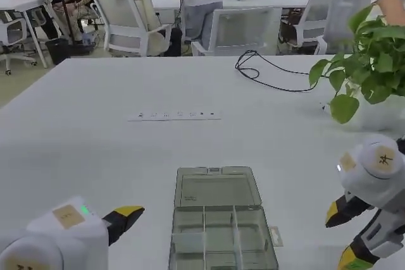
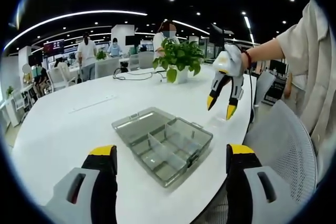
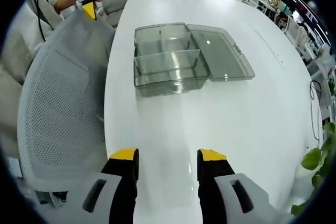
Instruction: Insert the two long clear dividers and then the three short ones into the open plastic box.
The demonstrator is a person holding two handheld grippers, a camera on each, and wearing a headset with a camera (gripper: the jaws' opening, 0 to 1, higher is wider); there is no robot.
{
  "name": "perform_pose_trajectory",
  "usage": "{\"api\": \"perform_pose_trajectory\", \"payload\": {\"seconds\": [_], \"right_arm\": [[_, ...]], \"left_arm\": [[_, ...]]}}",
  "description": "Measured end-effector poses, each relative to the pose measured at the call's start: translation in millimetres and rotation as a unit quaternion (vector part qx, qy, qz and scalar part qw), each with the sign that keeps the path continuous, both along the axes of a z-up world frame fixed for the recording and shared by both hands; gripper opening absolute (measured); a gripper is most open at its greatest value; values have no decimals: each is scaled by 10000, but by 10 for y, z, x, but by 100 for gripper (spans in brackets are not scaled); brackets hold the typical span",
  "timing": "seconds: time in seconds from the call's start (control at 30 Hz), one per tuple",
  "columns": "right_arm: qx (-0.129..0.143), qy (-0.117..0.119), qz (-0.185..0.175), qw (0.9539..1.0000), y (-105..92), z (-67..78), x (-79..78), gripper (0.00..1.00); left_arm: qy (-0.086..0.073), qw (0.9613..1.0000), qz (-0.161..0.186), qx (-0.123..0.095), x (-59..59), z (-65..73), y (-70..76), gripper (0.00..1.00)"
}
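Clear plastic box (image 1: 223,239) sits open on the tabletop (image 1: 95,156) with dividers (image 1: 233,229) seemingly seated, so you hold your left gripper (image 2: 172,150) and right gripper (image 3: 168,155) off either side, jaws spread and empty.

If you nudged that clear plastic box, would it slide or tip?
Probably slides easily: the plastic box sits flat on a smooth white table. Likely light, being thin-walled. Its open lid lies flat, so tipping seems unlikely.
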State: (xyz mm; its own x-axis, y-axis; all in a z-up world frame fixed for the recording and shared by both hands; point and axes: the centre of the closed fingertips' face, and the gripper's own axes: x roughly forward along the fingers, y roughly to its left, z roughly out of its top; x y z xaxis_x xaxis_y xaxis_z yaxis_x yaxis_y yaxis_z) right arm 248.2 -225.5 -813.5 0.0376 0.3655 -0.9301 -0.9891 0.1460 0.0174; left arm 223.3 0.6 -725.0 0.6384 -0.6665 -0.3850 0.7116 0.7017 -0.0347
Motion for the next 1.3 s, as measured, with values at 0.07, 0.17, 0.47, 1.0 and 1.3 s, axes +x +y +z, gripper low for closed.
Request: {"api": "perform_pose_trajectory", "payload": {"seconds": [0.07,0.17,0.47,1.0,1.3], "right_arm": [[-26,-18,24,10000,-44,-43,0,46],[-84,-31,102,9999,-102,-103,-9,45],[-247,-15,304,9992,-249,-259,-18,43],[-416,-101,570,9975,-373,-420,18,37],[-368,-128,554,9977,-377,-419,17,37]], "left_arm": [[-8,10000,19,4,-2,3,1,86],[-36,10000,59,1,-9,16,-2,86],[-64,9998,161,35,-27,24,-6,83],[-77,9996,271,98,-17,36,3,81],[-98,9995,274,112,7,52,3,80]]}}
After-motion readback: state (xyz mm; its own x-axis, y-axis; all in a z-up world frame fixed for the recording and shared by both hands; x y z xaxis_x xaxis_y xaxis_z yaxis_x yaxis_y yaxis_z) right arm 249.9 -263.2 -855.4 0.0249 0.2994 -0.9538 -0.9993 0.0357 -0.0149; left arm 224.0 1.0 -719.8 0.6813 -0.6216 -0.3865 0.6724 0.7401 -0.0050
